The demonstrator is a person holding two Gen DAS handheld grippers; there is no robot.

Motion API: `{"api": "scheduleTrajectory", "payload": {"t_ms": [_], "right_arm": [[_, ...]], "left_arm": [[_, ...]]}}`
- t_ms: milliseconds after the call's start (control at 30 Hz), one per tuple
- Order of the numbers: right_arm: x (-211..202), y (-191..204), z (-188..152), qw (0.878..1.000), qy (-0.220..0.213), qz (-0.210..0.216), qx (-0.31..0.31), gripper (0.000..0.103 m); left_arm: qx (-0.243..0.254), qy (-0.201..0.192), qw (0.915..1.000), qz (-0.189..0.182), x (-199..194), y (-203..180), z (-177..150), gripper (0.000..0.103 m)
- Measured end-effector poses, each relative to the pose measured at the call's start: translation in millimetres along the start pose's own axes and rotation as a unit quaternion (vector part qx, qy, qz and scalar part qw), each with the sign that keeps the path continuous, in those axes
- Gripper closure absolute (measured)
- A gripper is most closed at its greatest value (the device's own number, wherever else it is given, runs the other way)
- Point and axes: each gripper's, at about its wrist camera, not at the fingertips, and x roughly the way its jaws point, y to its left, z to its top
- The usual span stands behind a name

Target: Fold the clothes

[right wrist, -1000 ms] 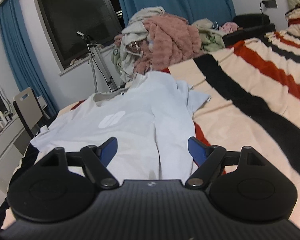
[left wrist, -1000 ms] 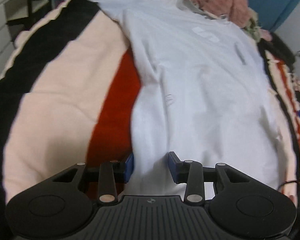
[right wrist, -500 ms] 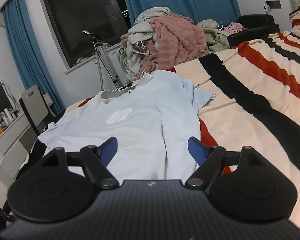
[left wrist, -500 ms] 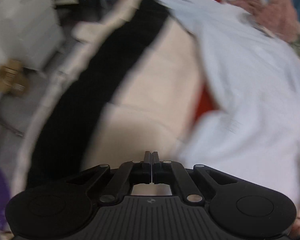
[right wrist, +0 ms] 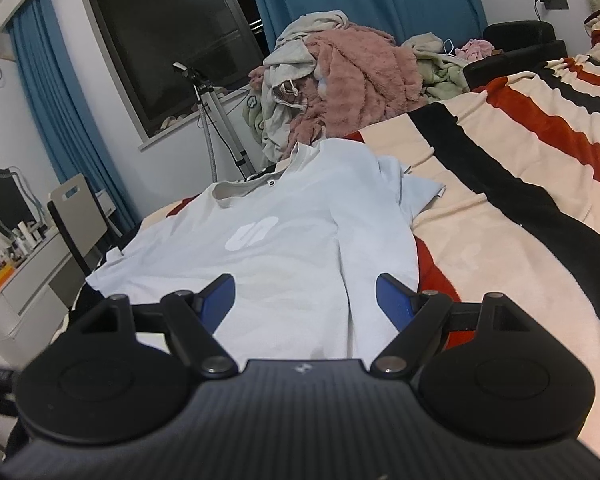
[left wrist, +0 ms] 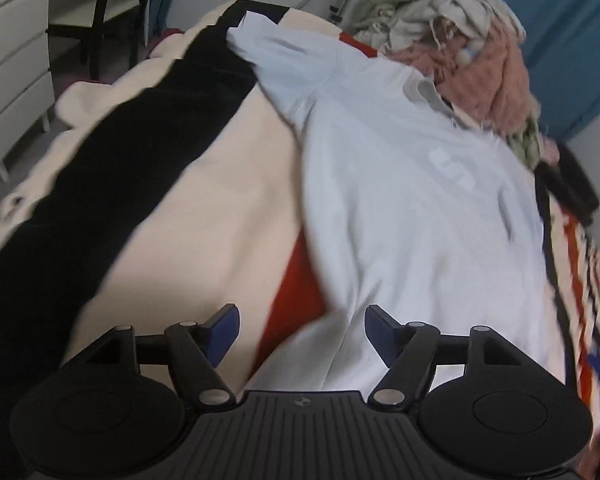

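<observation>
Shirt [left wrist: 412, 208] fabric is lying spread face-up and unfolded across the striped blanket [left wrist: 204, 216], pale blue, with a white logo [right wrist: 252, 233] showing on the chest and a lighter collar [right wrist: 236, 194] with a small dark button at the neck. One short sleeve [left wrist: 276, 60] is reaching out over the black stripe, and the other sleeve [right wrist: 416, 192] is lying flat on the cream band. The hem end is sitting nearest both cameras. The left gripper [left wrist: 302, 332] is hovering with its blue pads spread wide over the shirt's lower edge and the red stripe, gripping nothing. The right gripper [right wrist: 305, 300] is likewise gaping wide above the lower body of the shirt, empty. A pile of clothes [right wrist: 340, 88] is heaping up beyond the collar.
</observation>
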Motion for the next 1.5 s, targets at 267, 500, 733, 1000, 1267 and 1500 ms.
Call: {"api": "scheduleTrajectory", "payload": {"t_ms": [267,500,733,1000,1267,1500], "right_arm": [[6,-3,-5,1.0,0.009,-0.009,0.0,0.023],[19,2,-7,1.0,0.009,-0.009,-0.019,0.023],[28,9,-6,0.999,-0.01,-0.017,-0.048,0.023],[14,20,-4,0.995,-0.047,-0.012,-0.087,0.023],[-1,22,0,0.992,-0.079,0.008,-0.096,0.048],[-16,15,5,0.992,-0.108,0.008,-0.061,0.01]], "left_arm": [[-0.044,-0.045,0.9978,-0.018,81,-1,39,0.08],[0.037,-0.103,0.993,0.045,110,11,61,0.101],[0.098,-0.116,0.9842,0.091,107,-5,51,0.058],[0.146,-0.179,0.9706,0.07,63,-38,29,0.02],[0.176,-0.228,0.9576,0.004,18,-68,-22,0.012],[0.207,-0.238,0.9489,0.007,6,-76,-43,0.01]]}}
